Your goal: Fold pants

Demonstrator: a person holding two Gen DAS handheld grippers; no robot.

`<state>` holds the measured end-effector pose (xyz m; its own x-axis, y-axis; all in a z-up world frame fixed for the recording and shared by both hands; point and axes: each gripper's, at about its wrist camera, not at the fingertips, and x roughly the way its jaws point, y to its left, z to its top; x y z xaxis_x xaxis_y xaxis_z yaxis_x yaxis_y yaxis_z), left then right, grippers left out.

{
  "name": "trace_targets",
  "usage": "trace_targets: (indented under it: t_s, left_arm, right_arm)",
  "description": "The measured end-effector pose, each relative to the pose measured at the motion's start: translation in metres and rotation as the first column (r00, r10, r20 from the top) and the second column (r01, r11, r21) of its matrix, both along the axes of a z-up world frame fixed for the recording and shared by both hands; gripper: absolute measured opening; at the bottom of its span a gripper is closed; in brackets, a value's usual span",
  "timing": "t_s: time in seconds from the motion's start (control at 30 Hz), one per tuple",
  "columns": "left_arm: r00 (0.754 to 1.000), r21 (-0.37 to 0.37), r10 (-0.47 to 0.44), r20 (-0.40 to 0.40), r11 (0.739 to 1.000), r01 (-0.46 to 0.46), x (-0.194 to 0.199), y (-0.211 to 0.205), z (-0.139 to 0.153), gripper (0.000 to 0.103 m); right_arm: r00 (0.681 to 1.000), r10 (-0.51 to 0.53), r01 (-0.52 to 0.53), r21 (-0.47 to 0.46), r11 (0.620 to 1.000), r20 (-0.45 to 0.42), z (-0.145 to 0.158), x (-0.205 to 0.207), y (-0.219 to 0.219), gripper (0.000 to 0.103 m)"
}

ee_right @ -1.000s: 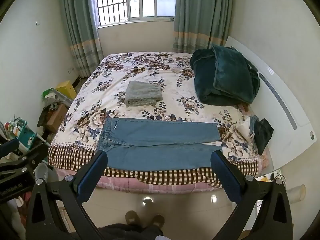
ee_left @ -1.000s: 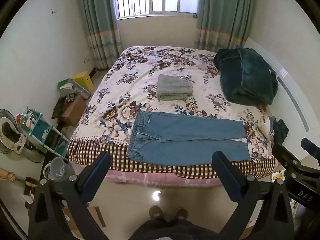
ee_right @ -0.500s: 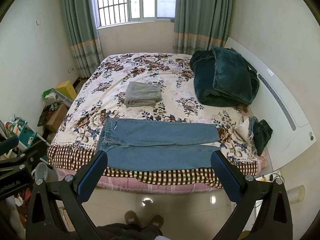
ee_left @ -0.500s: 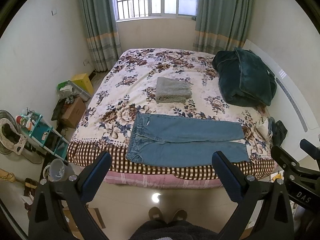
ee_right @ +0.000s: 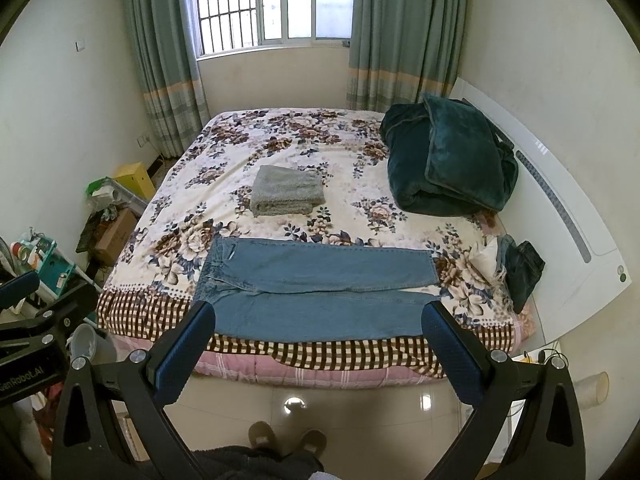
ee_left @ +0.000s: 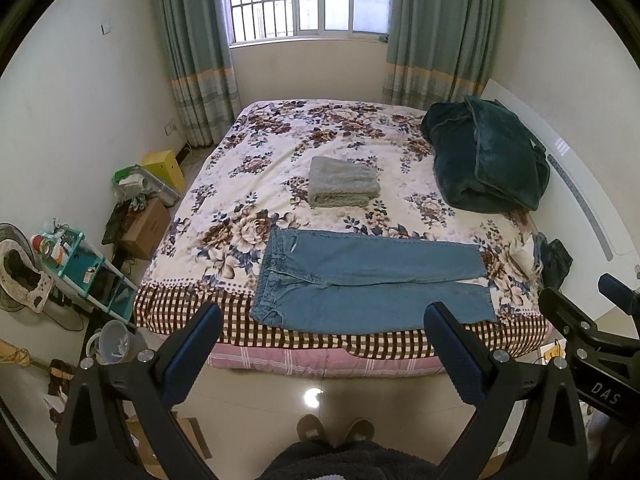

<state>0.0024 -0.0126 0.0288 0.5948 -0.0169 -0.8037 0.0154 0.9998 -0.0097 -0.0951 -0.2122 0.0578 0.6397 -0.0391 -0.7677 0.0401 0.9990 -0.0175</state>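
The jeans (ee_left: pixel 368 280) lie flat along the near edge of the bed (ee_left: pixel 280 148), waistband toward the left and both legs stretched out to the right, the nearer leg reaching down onto the checked border of the bedspread. They are unfolded, one leg just beside the other with a thin gap showing near the cuffs. The left gripper (ee_left: pixel 323 322) hangs in the air over the floor in front of the bed, spread wide, its blue-padded fingers (ee_left: pixel 192 352) holding nothing and well short of the denim. The right gripper (ee_right: pixel 319 319) hovers the same way, spread wide and with nothing between its fingers, set a little further right, so that the left one shows at the edge of its view. Behind the jeans, near the middle of the bed, sits a folded grey towel (ee_left: pixel 343 181). A bundled dark green blanket (ee_left: pixel 486 162) rests at the far right by the white headboard (ee_right: pixel 560 216). A small dark garment (ee_right: pixel 522 274) hangs off the right edge of the mattress. Slippered feet (ee_left: pixel 334 432) stand on the shiny tile floor below. Boxes and a teal rack (ee_left: pixel 86 272) crowd the left wall, and the window (ee_left: pixel 308 0) is bright between green curtains.
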Motion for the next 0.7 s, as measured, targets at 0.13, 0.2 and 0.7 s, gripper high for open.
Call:
trace_targets:
  t_s: [0.13, 0.2, 0.7]
  left_arm:
    - [1.000, 0.001, -0.001, 0.002, 1.000, 0.001, -0.0007, -0.0011, -0.0001, 0.103]
    - [1.000, 0.001, -0.001, 0.003, 1.000, 0.001, -0.0005, -0.0033, 0.0008, 0.103]
    - [1.000, 0.000, -0.003, 0.007, 1.000, 0.003, -0.0034, -0.0042, 0.0017, 0.103]
  right_arm:
    - [1.000, 0.000, 0.000, 0.001, 1.000, 0.000, 0.0000, -0.0002, -0.0002, 0.103]
    - [1.000, 0.000, 0.000, 0.001, 1.000, 0.000, 0.0002, -0.0002, -0.0003, 0.103]
    - [1.000, 0.001, -0.001, 0.001, 1.000, 0.006, 0.0004, -0.0015, -0.0005, 0.103]
